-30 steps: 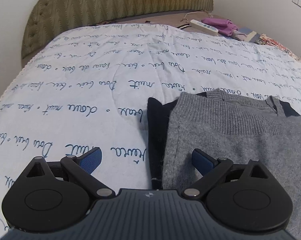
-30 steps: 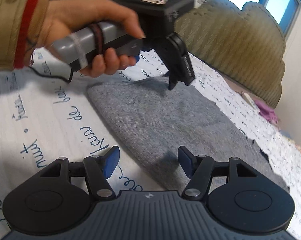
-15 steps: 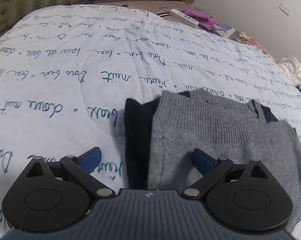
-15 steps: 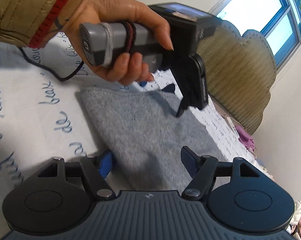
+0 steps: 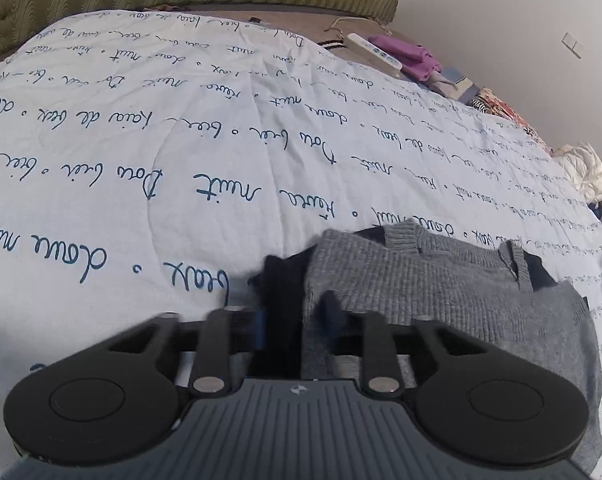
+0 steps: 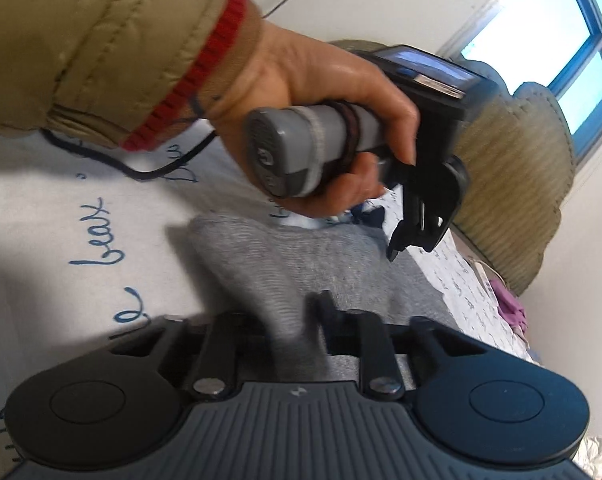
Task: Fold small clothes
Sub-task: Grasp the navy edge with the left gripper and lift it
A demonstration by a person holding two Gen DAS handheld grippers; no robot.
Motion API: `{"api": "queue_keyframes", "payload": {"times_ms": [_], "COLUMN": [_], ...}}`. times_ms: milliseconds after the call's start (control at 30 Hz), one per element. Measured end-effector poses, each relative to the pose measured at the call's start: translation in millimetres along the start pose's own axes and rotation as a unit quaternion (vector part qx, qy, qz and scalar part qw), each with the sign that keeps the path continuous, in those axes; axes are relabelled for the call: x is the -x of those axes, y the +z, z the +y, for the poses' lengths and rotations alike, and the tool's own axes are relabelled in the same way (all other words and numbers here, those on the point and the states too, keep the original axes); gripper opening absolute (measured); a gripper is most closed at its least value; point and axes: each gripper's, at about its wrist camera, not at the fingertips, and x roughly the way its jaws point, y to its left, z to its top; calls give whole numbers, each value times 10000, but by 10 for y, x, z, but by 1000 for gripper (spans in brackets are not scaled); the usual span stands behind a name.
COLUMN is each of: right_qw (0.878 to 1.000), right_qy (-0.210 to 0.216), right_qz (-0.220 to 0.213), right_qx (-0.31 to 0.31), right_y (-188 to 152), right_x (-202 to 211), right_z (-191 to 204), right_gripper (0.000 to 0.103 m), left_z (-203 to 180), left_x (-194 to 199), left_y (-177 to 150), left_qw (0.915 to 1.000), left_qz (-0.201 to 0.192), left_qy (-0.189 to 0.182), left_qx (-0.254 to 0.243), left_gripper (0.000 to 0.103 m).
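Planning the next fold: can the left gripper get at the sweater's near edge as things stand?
Probably yes. The left gripper has just been closing, with the grey sweater edge and its dark layer between the fingers; nothing blocks it on the quilt.

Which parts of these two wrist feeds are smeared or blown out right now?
Left wrist view: the left tool is motion-smeared where it pinches the grey sweater; the quilt text stays sharp. Right wrist view: the right tool and hand are blurred, and the window is overexposed.
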Motion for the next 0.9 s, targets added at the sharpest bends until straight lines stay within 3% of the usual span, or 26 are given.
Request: {"api": "queue_keyframes", "payload": {"times_ms": [133, 433, 900], "right_qw": [9999, 9938, 9799], "right_qy": [0, -158, -503], "right_qz": [-150, -617, -944], "right_qx": [14, -913, -1687], "right_y": [-50, -182, -602], "right_x": [112, 480, 917], "right_z": [-5, -547, -1089], "right_gripper": [8, 7, 6], "left_z": [-113, -713, -1473], "left_x": [88, 438, 678], "left_y": [1, 89, 167], "left_qw": [9997, 9908, 9804], "left_qz": [-81, -415, -564], "left_qy": [250, 1145, 1605], "left_qx": [-12, -595, -989], "left_gripper": [16, 14, 14]}}
